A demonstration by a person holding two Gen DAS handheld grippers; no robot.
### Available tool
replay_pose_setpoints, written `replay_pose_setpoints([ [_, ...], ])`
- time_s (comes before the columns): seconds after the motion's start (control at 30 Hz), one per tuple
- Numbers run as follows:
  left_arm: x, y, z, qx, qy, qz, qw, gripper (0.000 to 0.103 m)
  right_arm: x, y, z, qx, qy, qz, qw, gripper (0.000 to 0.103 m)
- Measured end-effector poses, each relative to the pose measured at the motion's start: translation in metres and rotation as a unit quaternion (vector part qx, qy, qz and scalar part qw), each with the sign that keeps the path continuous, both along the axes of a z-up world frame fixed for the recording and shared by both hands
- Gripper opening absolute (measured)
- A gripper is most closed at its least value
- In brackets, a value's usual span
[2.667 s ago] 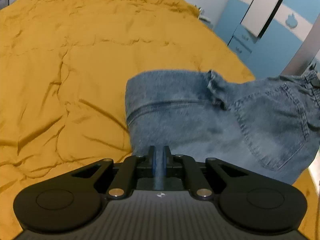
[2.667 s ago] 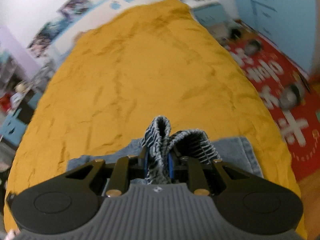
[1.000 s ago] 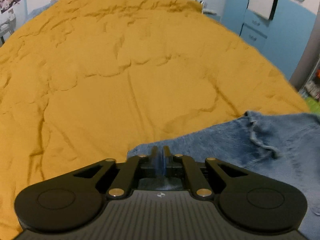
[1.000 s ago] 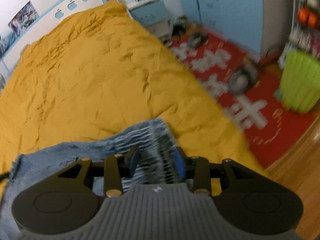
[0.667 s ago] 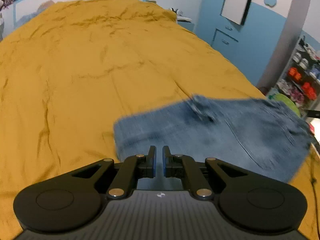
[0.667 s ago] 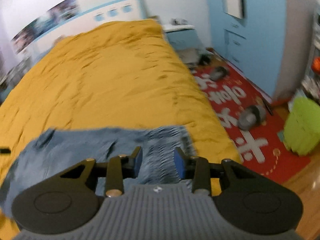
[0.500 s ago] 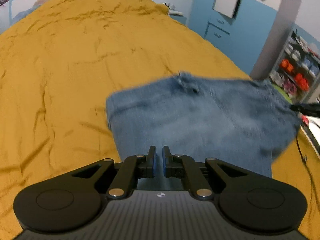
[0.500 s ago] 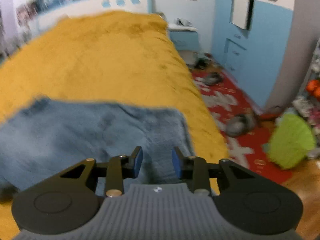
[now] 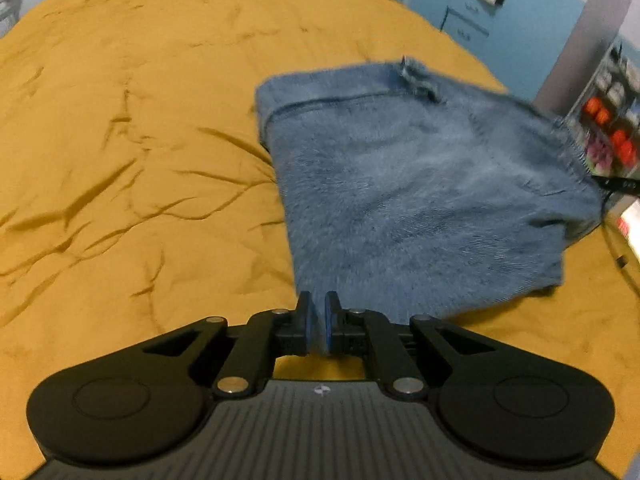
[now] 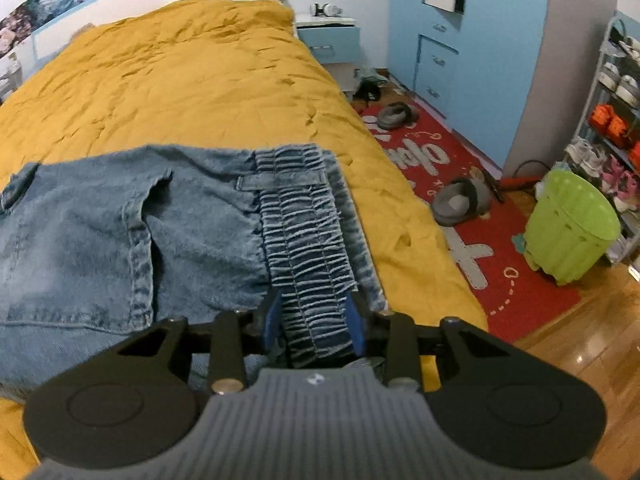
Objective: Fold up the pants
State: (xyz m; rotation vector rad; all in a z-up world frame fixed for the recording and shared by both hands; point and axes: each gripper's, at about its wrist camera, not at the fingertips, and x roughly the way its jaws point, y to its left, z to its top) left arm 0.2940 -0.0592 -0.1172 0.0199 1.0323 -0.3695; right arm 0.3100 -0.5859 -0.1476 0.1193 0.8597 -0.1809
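Note:
The blue denim pants (image 9: 420, 200) lie folded in a flat block on the yellow bedspread (image 9: 120, 140), ahead and right of my left gripper (image 9: 316, 312). Its jaws are shut to a thin slit, and the denim's near left corner runs into that slit. In the right wrist view the pants (image 10: 120, 240) spread left, pocket seam up, near the bed's right edge. Their ruched elastic waistband (image 10: 304, 232) runs straight into my right gripper (image 10: 314, 316). It fills the space between the blue pads, whose jaws are opening slightly.
The bedspread (image 10: 180, 80) stretches wrinkled to the headboard. Right of the bed lie a red rug (image 10: 420, 152) with grey slippers (image 10: 460, 200), a green basket (image 10: 572, 224), a shoe rack (image 10: 616, 112) and blue cupboards (image 10: 460, 40). A black cable (image 9: 616, 240) crosses the bedspread's right side.
The denim, earlier bunched close at both grippers, now lies spread and folded on the bed. Both hands have swung sideways and drawn back to its near edge.

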Motion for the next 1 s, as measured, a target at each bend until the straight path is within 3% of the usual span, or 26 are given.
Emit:
replay_pose_setpoints([
  [0.1,-0.027,0.004,0.008,-0.004,-0.023,-0.02,0.9995,0.016,-0.018,0.011,0.022,0.012,-0.041,-0.016,0.999,0.03],
  [0.17,-0.043,-0.001,0.007,0.015,-0.042,-0.044,0.998,0.041,-0.039,0.023,0.037,0.048,-0.069,-0.006,0.996,0.037],
  [0.27,-0.051,-0.014,0.0,0.038,-0.059,-0.058,0.9959,0.059,-0.063,0.05,0.041,0.086,-0.071,0.01,0.994,0.046],
  [0.47,-0.05,-0.04,-0.025,0.082,-0.083,-0.061,0.9913,0.064,-0.094,0.11,0.017,0.136,-0.068,0.023,0.988,0.046],
  [0.5,-0.048,-0.042,-0.028,0.085,-0.09,-0.052,0.991,0.064,-0.096,0.117,0.011,0.143,-0.069,0.023,0.987,0.046],
  [0.53,-0.044,-0.043,-0.03,0.081,-0.091,-0.043,0.9916,0.057,-0.097,0.122,0.007,0.148,-0.069,0.022,0.986,0.046],
  [0.57,-0.041,-0.042,-0.031,0.073,-0.088,-0.033,0.9929,0.042,-0.097,0.127,0.003,0.146,-0.065,0.02,0.987,0.046],
  [0.63,-0.035,-0.033,-0.028,0.045,-0.076,-0.007,0.9961,0.023,-0.094,0.135,-0.005,0.129,-0.057,0.015,0.99,0.046],
  [0.67,-0.034,-0.028,-0.024,0.045,-0.074,-0.001,0.9962,0.018,-0.094,0.136,-0.007,0.126,-0.056,0.015,0.99,0.046],
  [0.73,-0.034,-0.023,-0.016,0.041,-0.067,-0.008,0.9969,0.014,-0.093,0.135,-0.013,0.131,-0.049,0.01,0.99,0.046],
  [0.83,-0.034,-0.027,-0.02,0.066,-0.057,-0.029,0.9958,0.012,-0.093,0.132,-0.022,0.141,-0.044,0.003,0.989,0.045],
  [0.9,-0.033,-0.024,-0.033,0.053,-0.026,-0.018,0.9981,0.009,-0.091,0.129,-0.026,0.139,-0.036,0.003,0.99,0.044],
  [0.93,-0.033,-0.021,-0.037,0.046,-0.01,-0.01,0.9988,0.002,-0.09,0.13,-0.027,0.136,-0.032,0.002,0.99,0.044],
  [1.0,-0.036,-0.016,-0.045,0.069,0.011,0.006,0.9975,0.0,-0.09,0.13,-0.028,0.132,-0.029,0.006,0.991,0.044],
])
